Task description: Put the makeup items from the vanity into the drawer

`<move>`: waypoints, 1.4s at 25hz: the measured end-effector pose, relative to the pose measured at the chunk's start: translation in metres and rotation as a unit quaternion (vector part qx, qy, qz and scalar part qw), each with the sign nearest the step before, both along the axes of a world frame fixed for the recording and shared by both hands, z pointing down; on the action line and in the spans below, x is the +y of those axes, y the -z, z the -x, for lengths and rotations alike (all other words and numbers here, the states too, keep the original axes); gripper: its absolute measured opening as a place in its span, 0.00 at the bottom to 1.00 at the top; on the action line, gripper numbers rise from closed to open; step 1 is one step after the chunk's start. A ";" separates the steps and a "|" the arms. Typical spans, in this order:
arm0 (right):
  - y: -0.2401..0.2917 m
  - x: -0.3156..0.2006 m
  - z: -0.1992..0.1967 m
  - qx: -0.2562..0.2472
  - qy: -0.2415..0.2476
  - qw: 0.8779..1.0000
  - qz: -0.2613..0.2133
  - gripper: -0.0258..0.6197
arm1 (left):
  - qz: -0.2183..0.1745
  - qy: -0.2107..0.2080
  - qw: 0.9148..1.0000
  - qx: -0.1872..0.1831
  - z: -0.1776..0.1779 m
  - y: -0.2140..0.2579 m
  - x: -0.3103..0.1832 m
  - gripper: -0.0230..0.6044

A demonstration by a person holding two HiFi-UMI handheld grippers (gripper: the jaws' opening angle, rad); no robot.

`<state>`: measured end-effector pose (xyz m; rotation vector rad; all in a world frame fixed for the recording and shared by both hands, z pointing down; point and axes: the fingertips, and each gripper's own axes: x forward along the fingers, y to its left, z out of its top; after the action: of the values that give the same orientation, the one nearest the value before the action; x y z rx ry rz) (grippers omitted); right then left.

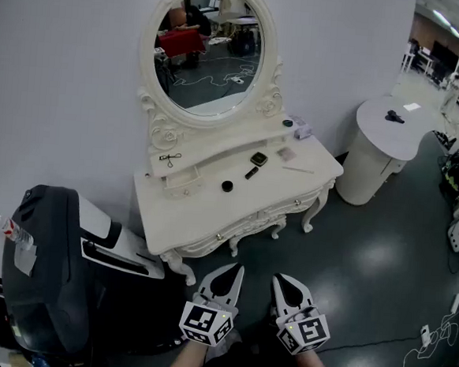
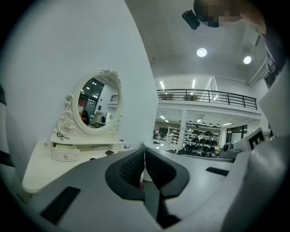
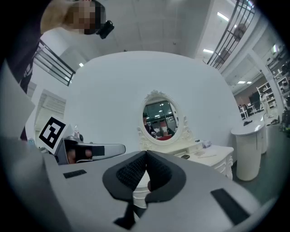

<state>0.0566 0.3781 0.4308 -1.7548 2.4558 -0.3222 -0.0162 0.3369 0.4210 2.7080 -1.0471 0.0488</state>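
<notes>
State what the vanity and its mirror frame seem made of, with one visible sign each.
Vanity: probably painted wood, matt cream; even colour, carved curved legs. Mirror frame: carved wood or moulded resin, same cream paint; raised scrolls and rosettes. Paint hides which.

Vanity (image 1: 246, 229) against the wall (image 1: 63, 86), its mirror (image 1: 211, 47) rising behind the tabletop (image 1: 199, 216). On the raised shelf (image 1: 216, 154) beneath the mirror, a small tool (image 1: 170, 158) lies at the left, above a drawer (image 1: 184, 181) that appears pulled out. On the tabletop, a round pot (image 1: 227, 186) sits near the middle. A tube (image 1: 252, 173) and compact (image 1: 258, 159) lie to its right, with a card (image 1: 286, 154) and thin stick (image 1: 298, 170) farther right. A box (image 1: 302, 129) is at the back right corner. A round table (image 1: 383, 135) stands right of the vanity, a bulky case (image 1: 41, 267) left. The left gripper (image 1: 235, 268) and right gripper (image 1: 279, 279) hover side by side before the vanity, apart from it.
</notes>
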 end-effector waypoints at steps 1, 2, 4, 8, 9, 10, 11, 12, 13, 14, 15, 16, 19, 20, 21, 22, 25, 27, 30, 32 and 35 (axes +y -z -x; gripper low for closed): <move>0.001 0.003 0.005 0.002 0.001 1.000 0.000 0.08 | 0.000 -0.001 1.000 0.000 0.003 0.001 0.003 0.06; 0.001 0.005 0.009 0.003 0.002 1.000 0.000 0.08 | -0.001 -0.001 1.000 0.001 0.007 0.002 0.006 0.06; 0.002 0.009 0.016 0.004 0.004 1.000 0.002 0.08 | 0.000 0.000 1.000 0.002 0.012 0.004 0.011 0.06; 0.004 0.008 0.025 0.009 0.014 1.000 0.005 0.08 | 0.003 0.011 1.000 0.008 0.023 0.007 0.012 0.06; 0.005 0.006 0.026 0.010 0.017 1.000 0.004 0.08 | 0.003 0.015 1.000 0.008 0.025 0.007 0.011 0.06; 0.006 0.004 0.027 0.011 0.019 1.000 0.003 0.08 | 0.004 0.018 1.000 0.008 0.027 0.008 0.010 0.06; 0.007 0.002 0.028 0.011 0.021 1.000 0.001 0.08 | 0.003 0.020 1.000 0.007 0.029 0.008 0.009 0.06; 0.008 -0.001 0.028 0.009 0.023 1.000 -0.002 0.08 | 0.003 0.023 1.000 0.006 0.029 0.008 0.007 0.06; 0.009 -0.004 0.028 0.006 0.026 1.000 -0.004 0.08 | 0.002 0.025 1.000 0.005 0.030 0.008 0.005 0.06; 0.009 -0.006 0.028 0.001 0.031 1.000 -0.005 0.08 | 0.002 0.027 1.000 0.004 0.029 0.008 0.004 0.06; 0.009 -0.009 0.028 -0.002 0.036 0.999 -0.006 0.08 | 0.002 0.029 1.000 0.003 0.029 0.008 0.002 0.06; 0.009 -0.012 0.026 -0.003 0.040 0.999 -0.007 0.08 | 0.001 0.031 1.000 0.002 0.027 0.009 0.001 0.06; 0.009 -0.020 0.021 -0.003 0.051 0.999 -0.007 0.08 | -0.001 0.039 0.999 0.000 0.022 0.010 -0.004 0.06; 0.009 -0.023 0.018 -0.004 0.056 0.998 -0.008 0.08 | -0.002 0.043 0.999 -0.001 0.020 0.010 -0.006 0.06; 0.009 -0.026 0.015 -0.004 0.061 0.998 -0.008 0.08 | -0.002 0.047 0.999 -0.002 0.018 0.010 -0.008 0.06; 0.009 -0.029 0.012 -0.005 0.066 0.998 -0.009 0.08 | -0.003 0.052 0.999 -0.003 0.015 0.010 -0.010 0.06; 0.006 -0.036 -0.002 -0.008 0.080 0.997 -0.006 0.08 | -0.003 0.064 0.998 -0.005 0.003 0.010 -0.015 0.06; 0.005 -0.042 -0.011 -0.012 0.089 0.996 -0.007 0.08 | -0.004 0.070 0.997 -0.008 -0.007 0.009 -0.019 0.06; 0.002 -0.051 -0.023 -0.016 0.100 0.995 -0.005 0.08 | -0.003 0.079 0.997 -0.017 -0.020 0.005 -0.025 0.06; -0.002 -0.055 -0.034 -0.022 0.107 0.994 -0.001 0.08 | 0.000 0.085 0.996 -0.022 -0.030 0.002 -0.028 0.06; -0.006 -0.060 -0.049 -0.030 0.115 0.993 0.005 0.08 | 0.005 0.094 0.995 -0.028 -0.043 -0.003 -0.033 0.06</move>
<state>0.1056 0.3178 0.4367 -1.4441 2.6188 -0.4003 0.0273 0.3043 0.4242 2.5990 -1.3091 0.0977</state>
